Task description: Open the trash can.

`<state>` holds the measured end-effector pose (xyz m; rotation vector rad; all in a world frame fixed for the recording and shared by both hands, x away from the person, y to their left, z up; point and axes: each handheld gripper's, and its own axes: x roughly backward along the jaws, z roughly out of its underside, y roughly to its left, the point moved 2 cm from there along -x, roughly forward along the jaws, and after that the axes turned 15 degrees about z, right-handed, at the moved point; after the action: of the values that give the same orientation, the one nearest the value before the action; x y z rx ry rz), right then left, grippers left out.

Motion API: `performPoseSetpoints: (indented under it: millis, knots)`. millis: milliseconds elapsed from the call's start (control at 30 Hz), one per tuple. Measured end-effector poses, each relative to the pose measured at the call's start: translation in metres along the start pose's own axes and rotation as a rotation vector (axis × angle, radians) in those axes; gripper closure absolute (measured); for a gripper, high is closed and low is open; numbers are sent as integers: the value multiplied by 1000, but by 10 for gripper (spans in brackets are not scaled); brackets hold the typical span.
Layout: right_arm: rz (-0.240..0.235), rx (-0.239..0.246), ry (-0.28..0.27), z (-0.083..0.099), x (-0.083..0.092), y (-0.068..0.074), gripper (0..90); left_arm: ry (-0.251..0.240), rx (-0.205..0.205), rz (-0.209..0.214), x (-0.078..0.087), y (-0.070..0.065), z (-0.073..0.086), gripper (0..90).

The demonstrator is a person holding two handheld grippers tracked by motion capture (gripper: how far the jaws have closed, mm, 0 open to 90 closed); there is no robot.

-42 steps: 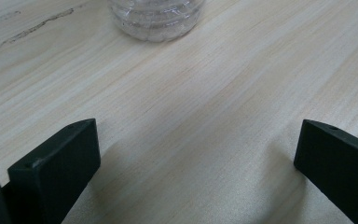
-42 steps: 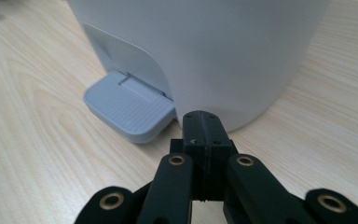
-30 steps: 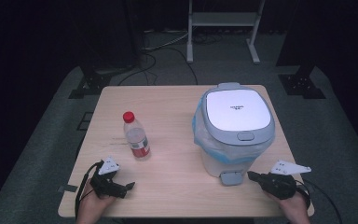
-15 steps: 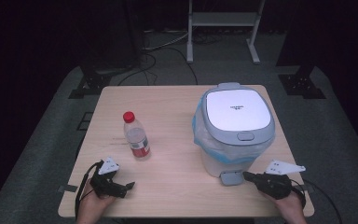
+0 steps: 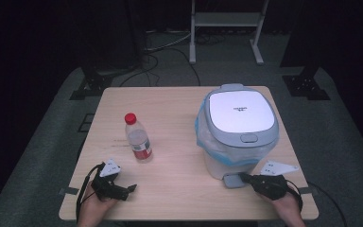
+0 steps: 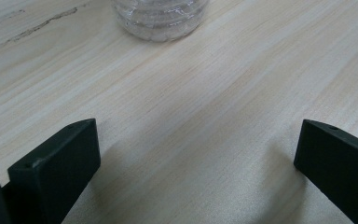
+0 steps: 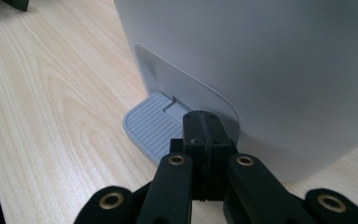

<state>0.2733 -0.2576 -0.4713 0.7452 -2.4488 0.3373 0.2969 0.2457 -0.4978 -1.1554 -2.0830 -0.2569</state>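
A white pedal bin (image 5: 238,127) with a closed grey-rimmed lid stands on the right half of the wooden table (image 5: 179,99). Its grey foot pedal (image 5: 231,180) sticks out toward the near edge. My right gripper (image 5: 244,178) is shut, empty, and its tips sit over the pedal (image 7: 151,126) right at the bin wall (image 7: 261,56); contact cannot be told. A clear water bottle (image 5: 138,139) with a red cap stands upright left of centre. My left gripper (image 5: 130,188) lies low near the front left edge, open, with bare table between its jaws and the bottle's base (image 6: 161,18) ahead of it.
A blue bag liner (image 5: 202,135) shows under the bin's lid. Beyond the table's far edge, a metal stand (image 5: 227,28) and cables (image 5: 165,45) lie on the dark floor. Both of the person's hands rest at the near table edge.
My right gripper has slid a little to the left, bringing its shut tips over the pedal. The left gripper, bottle and bin have stayed put.
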Motion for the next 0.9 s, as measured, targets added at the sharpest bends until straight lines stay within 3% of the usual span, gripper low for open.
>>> performPoseSetpoints:
  millis: [367, 667, 767, 900]
  knots:
    - [-39, 17, 8, -2, -8, 5, 898, -1, 0, 0, 0, 0, 0, 0]
    - [-19, 37, -4, 0, -9, 8, 899, -1, 0, -1, 0, 0, 0, 0]
    - [21, 86, -14, -1, -10, 13, 900, -1, 0, 0, 0, 0, 0, 0]
    - [19, 79, -16, 0, -10, 13, 900, -1, 0, -1, 0, 0, 0, 0]
